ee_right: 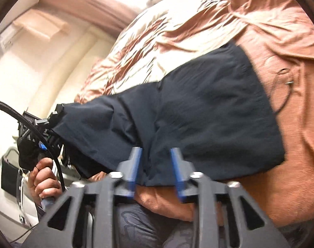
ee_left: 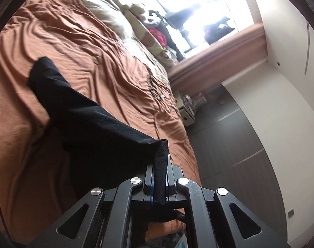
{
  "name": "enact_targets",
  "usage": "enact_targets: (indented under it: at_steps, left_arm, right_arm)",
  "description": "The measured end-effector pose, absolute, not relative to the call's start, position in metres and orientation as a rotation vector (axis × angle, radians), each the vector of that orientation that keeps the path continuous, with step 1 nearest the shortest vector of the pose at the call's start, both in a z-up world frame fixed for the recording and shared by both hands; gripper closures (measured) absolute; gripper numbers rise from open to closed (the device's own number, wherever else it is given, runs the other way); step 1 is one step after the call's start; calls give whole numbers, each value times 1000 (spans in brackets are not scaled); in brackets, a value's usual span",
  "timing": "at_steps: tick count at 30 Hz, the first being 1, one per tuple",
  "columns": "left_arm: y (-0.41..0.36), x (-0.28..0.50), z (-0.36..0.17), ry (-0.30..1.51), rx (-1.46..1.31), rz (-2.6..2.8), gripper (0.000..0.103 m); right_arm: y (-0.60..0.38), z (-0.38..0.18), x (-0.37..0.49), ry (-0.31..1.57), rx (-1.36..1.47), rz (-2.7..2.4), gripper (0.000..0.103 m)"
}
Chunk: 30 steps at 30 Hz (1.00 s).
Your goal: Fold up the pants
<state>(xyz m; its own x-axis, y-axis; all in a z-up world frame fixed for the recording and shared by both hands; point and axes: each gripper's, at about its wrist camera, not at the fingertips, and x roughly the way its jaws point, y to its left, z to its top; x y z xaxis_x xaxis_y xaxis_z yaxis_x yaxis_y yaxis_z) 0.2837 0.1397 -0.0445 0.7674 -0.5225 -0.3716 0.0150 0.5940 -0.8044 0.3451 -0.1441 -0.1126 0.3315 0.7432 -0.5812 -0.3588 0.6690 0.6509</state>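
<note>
**Clerk:** Jaws, left gripper (ee_left: 160, 177): closed tight on a rolled black hem of the pants (ee_left: 88, 128), cloth pinched between the blue-edged pads. Right gripper (ee_right: 155, 169): parted about halfway, its blue fingers (ee_right: 134, 165) standing apart with nothing pressed between them; the near edge of the pants lies just beyond and partly between the tips, and whether cloth touches a pad I cannot tell.

**Checker:** Item location?

**Clerk:** Pants, one pair, dark navy to black. In the right wrist view they spread broad and mostly flat across the bedspread (ee_right: 291, 124), one end drawn up to the left gripper at far left, where a hand (ee_right: 44, 177) holds its handle beside a black cable (ee_right: 4, 105). In the left wrist view a leg runs from the pinch out to a free end resting on the bedspread.

**Checker:** Edges and room?

**Clerk:** Rust-orange bedspread extends well past the pants on every side. Bed edge drops to a dark floor (ee_left: 229, 144) on the right of the left wrist view. Pillows (ee_left: 107, 14) and a plush toy (ee_left: 152, 18) sit well apart at the head, below a bright window (ee_left: 198, 10).

**Checker:** Materials?

**Clerk:** Pants: thin matte woven cloth, softly creased. Bedspread: soft, heavily wrinkled, in long ridges. Gripper frames: black, rigid, silver round-headed pins.
</note>
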Motion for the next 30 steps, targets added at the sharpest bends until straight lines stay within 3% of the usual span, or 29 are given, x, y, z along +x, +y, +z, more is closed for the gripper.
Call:
enact_targets:
  at_steps: [12, 30]
  left_arm:
    - [54, 332, -43, 745, -787, -479, 96]
    - [-75, 380, -108, 1055, -540, -604, 96]
  right_arm:
    - [-218, -110, 322, 914, 575, 653, 57]
    - [-284, -132, 294, 904, 701, 540, 57]
